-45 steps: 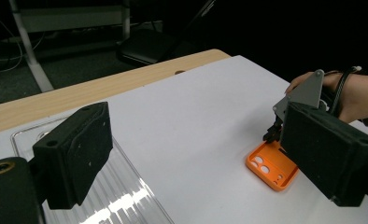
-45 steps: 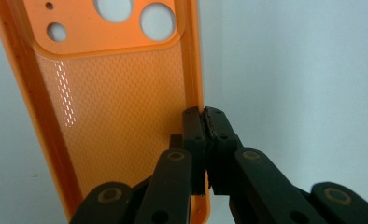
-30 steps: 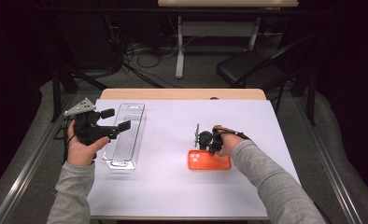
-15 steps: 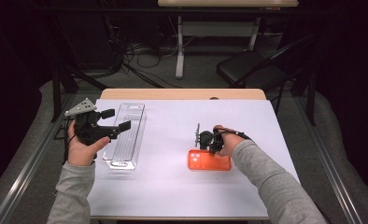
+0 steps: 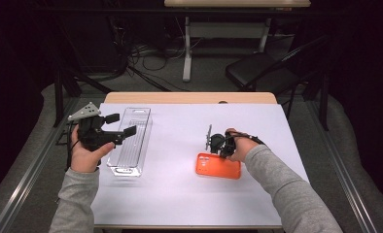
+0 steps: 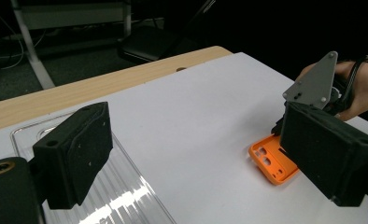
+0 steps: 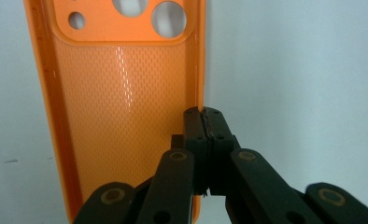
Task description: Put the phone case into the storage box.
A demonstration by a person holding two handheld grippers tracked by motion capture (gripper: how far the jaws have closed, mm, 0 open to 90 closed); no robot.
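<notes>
An orange phone case [image 5: 217, 166] lies inside-up on the white sheet, right of centre. My right gripper [image 5: 218, 151] points down at its far edge. In the right gripper view the jaws [image 7: 204, 116] are shut on the case's [image 7: 121, 107] thin side rim. My left gripper [image 5: 121, 124] hovers over the left side of a clear plastic tray [image 5: 131, 145], pointing right, open with nothing between its pads. In the left gripper view the two pads stand wide apart [image 6: 201, 154] above the tray [image 6: 116, 196], with the orange case [image 6: 271, 163] and the other hand beyond.
A white sheet [image 5: 180, 184] covers the wooden table [image 5: 189, 98]. Behind the table are a black chair [image 5: 262, 73], a white desk leg [image 5: 187, 48] and cables on the floor. Metal rails run along both sides of the table.
</notes>
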